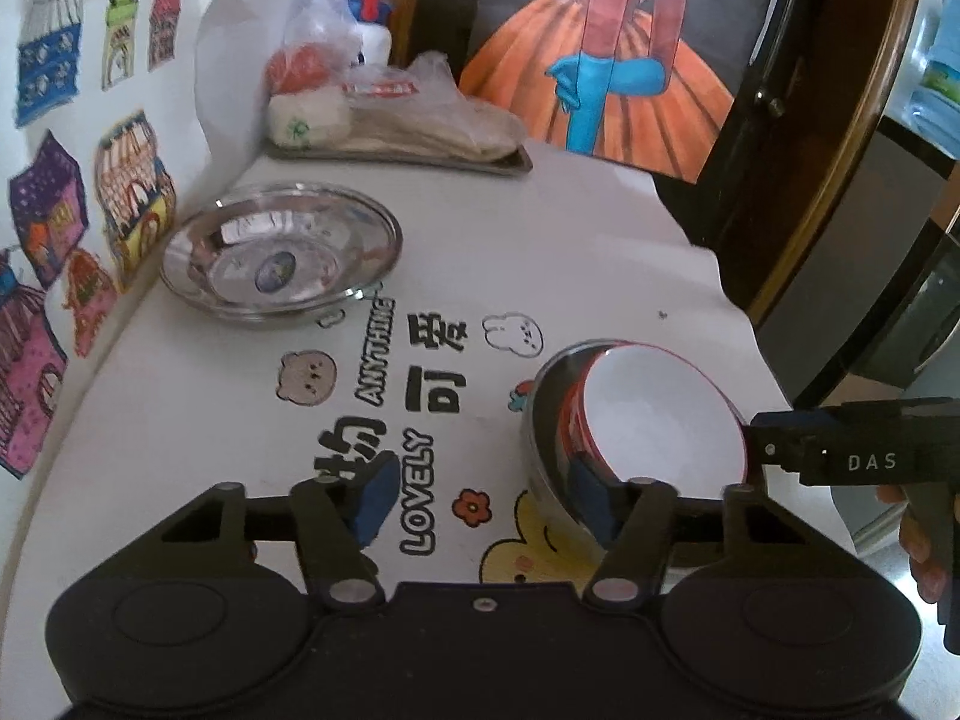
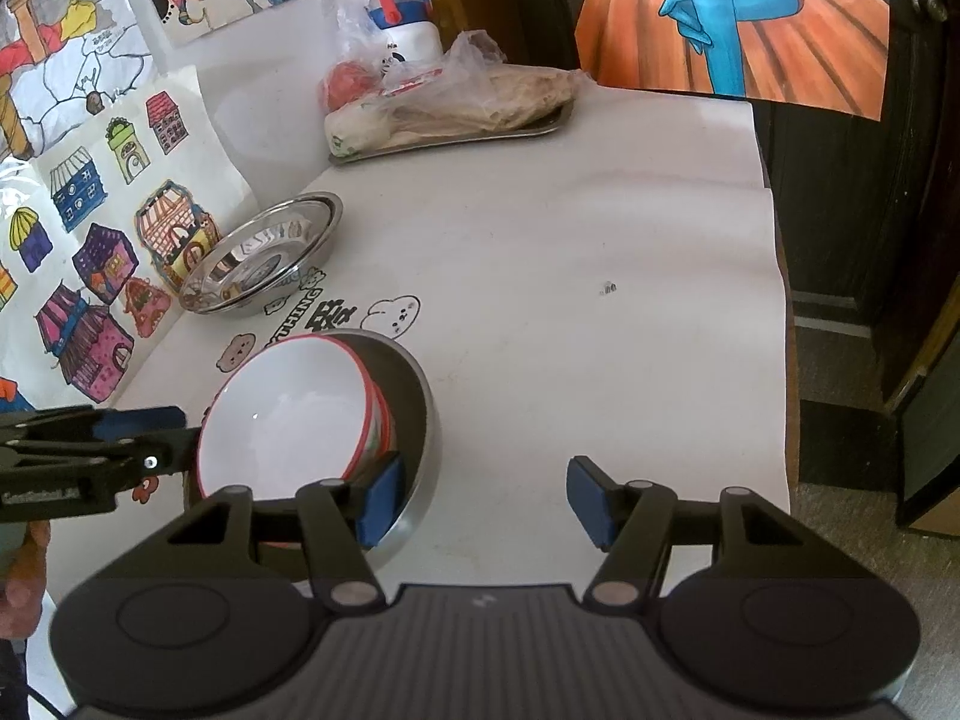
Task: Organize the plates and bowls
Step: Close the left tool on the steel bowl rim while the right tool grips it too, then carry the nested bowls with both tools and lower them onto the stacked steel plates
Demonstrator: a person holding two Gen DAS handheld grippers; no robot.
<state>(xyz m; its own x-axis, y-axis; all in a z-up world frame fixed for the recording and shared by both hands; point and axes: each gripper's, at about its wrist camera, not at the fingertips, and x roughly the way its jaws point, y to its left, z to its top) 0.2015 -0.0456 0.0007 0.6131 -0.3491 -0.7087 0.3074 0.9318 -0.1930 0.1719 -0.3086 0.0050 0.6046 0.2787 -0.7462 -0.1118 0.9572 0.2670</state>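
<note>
A white bowl with a red rim [image 1: 660, 414] sits tilted inside a shiny steel bowl [image 1: 549, 450] near the front of the white worktop [image 1: 540, 240]. The left hand-held gripper [image 1: 486, 510] is spread wide. One of its blue pads is right by the steel bowl's edge, and the other is over the cartoon writing. The right hand-held gripper [image 2: 477, 501] is spread wide too. Its left blue pad is inside the steel bowl, beside the white bowl. Farther back by the wall sits a stack of shallow steel plates [image 1: 282, 252]. Behind them a metal tray [image 1: 408, 156] holds food in plastic bags.
</note>
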